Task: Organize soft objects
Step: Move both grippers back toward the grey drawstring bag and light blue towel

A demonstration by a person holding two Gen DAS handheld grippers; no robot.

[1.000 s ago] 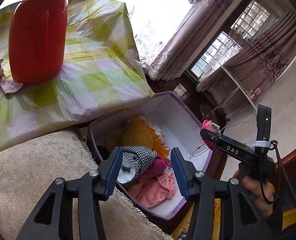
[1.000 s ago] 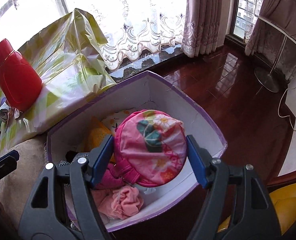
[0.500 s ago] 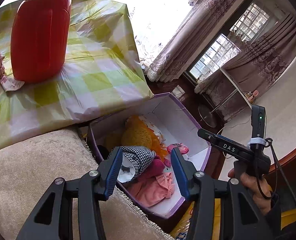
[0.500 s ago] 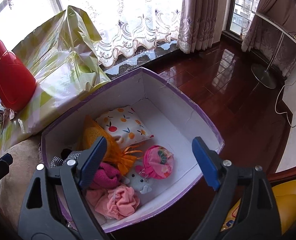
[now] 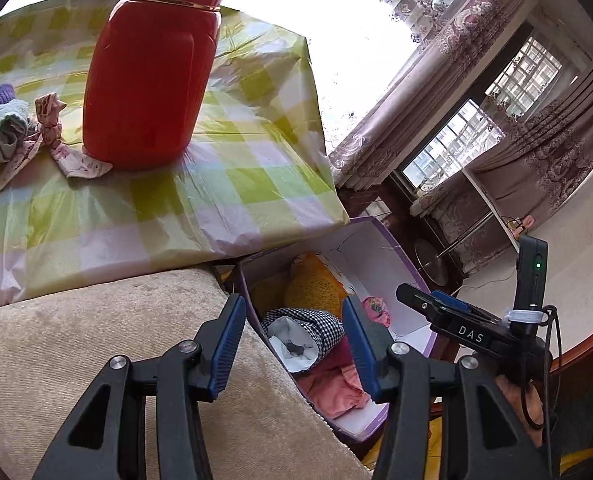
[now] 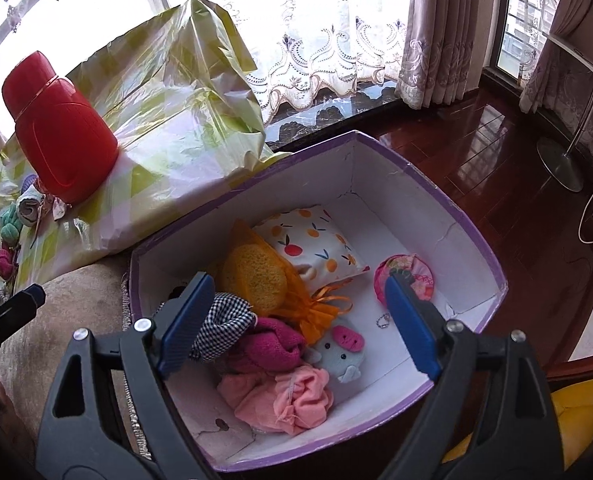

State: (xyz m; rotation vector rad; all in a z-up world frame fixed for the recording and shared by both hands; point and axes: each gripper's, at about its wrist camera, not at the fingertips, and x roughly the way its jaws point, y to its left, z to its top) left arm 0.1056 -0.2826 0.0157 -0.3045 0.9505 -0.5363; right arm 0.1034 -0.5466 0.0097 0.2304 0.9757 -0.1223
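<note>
The round pink floral fabric pouch [image 6: 406, 276] in the purple-rimmed white cardboard box [image 6: 472, 236] is partly covered at its 6 o'clock side by the right claw's blue finger [image 6: 410, 322]. In the left wrist view only a sliver of that pouch shows. The tall red plastic bottle [image 5: 152, 80] is cut off at 12 o'clock there. Rolled socks [image 6: 10, 226] at 9 o'clock on the checked desk cover [image 6: 168, 120] are too small to tell apart.

Right gripper [image 6: 292, 328] angled steeply downward, jaws spread wide, nothing between the pads. Left gripper [image 5: 292, 344] tilted down, jaws partly apart, empty. A hand [image 5: 524, 400] gripping the right gripper's handle.
</note>
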